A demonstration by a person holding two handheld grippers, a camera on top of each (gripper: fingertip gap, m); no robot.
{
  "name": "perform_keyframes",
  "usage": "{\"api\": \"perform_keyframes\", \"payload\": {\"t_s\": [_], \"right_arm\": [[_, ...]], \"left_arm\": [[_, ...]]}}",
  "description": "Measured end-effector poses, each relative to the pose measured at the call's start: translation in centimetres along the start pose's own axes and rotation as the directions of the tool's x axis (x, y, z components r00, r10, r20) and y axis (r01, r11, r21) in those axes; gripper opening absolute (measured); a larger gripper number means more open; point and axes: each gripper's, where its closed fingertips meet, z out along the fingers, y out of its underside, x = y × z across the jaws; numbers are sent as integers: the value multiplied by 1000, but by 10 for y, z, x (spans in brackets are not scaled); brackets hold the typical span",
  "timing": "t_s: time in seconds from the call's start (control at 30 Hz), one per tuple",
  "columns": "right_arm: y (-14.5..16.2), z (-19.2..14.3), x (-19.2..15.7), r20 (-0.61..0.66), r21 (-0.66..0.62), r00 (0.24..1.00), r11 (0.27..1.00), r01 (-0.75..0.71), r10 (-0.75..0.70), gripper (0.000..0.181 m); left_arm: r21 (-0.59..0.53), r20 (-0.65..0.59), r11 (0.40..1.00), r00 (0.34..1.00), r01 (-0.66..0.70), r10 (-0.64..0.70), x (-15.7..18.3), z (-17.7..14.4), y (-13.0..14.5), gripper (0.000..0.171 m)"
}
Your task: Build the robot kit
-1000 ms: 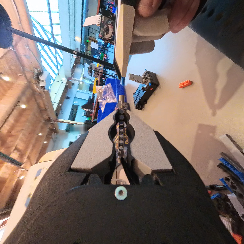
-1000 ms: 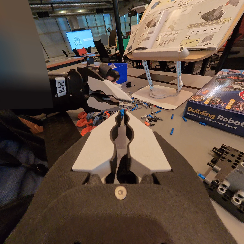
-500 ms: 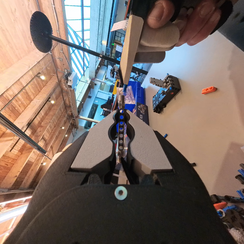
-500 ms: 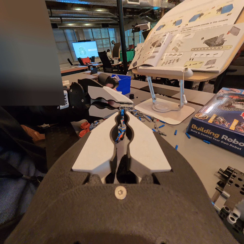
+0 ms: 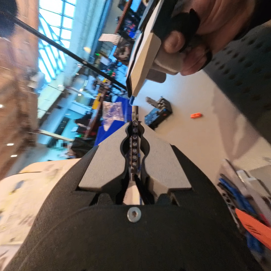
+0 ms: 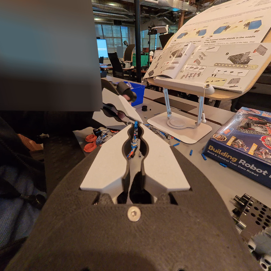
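My left gripper [image 5: 135, 122] is shut on a black beam with a row of holes [image 5: 134, 144], which has a small grey piece at its far end [image 5: 134, 112]. My right gripper [image 6: 135, 125] is shut on a small blue pin [image 6: 136, 124]. In the left wrist view the right gripper [image 5: 131, 96], held by a person's hand [image 5: 190, 48], comes in from above with the blue pin [image 5: 131, 100] just short of the beam's grey end. In the right wrist view the left gripper [image 6: 135, 121] comes in from the left, tips almost meeting mine.
A black and blue block model [image 5: 159, 115] and an orange piece [image 5: 196, 115] lie on the table. The right wrist view shows a booklet on a stand [image 6: 205, 64], a blue box [image 6: 242, 143], orange wheels [image 6: 90, 143], loose parts [image 6: 132, 145] and a blue bin [image 6: 138, 93]. The tips of both grippers are at nearly the same place.
Both grippers have tilted and shifted while held tip to tip. The left gripper now slants down from the upper left in the right wrist view. Both stay shut on their parts.
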Motion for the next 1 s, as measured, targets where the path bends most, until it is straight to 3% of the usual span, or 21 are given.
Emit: {"api": "perform_keyframes", "payload": {"t_s": [0.13,0.3,0.53,0.63,0.7,0.77,0.83,0.93,1.0], "right_arm": [[2,-3,-2,11,-5,1000,1000,2,-1,2],[5,-3,-5,21,-19,1000,1000,21,-21,2],[6,-3,-10,46,-14,999,1000,21,-20,2],[5,-3,-12,71,-2,997,1000,-13,13,2],[9,-2,-9,67,-14,997,999,-29,30,2],[11,-2,-8,73,-13,996,998,-54,55,2],[12,-2,-6,80,-10,993,996,-86,87,2],[14,-3,-3,88,-5,988,992,-125,125,2],[15,-2,-2,92,-8,986,991,-136,136,2]], "left_arm": [[21,-139,991,982,130,-126,5,-6,2,5],[25,-212,985,964,171,-161,2,-12,1,5],[17,-363,951,888,308,-281,6,-17,-1,5],[-43,-470,880,768,473,-436,10,-17,0,5],[-143,-564,780,598,609,-569,16,-19,0,5],[-179,-560,688,502,703,-659,7,-15,4,5],[-261,-613,582,334,770,-716,9,-18,3,6],[-328,-634,483,190,812,-749,8,-19,6,5],[-338,-625,430,142,837,-768,4,-17,10,4]]}}
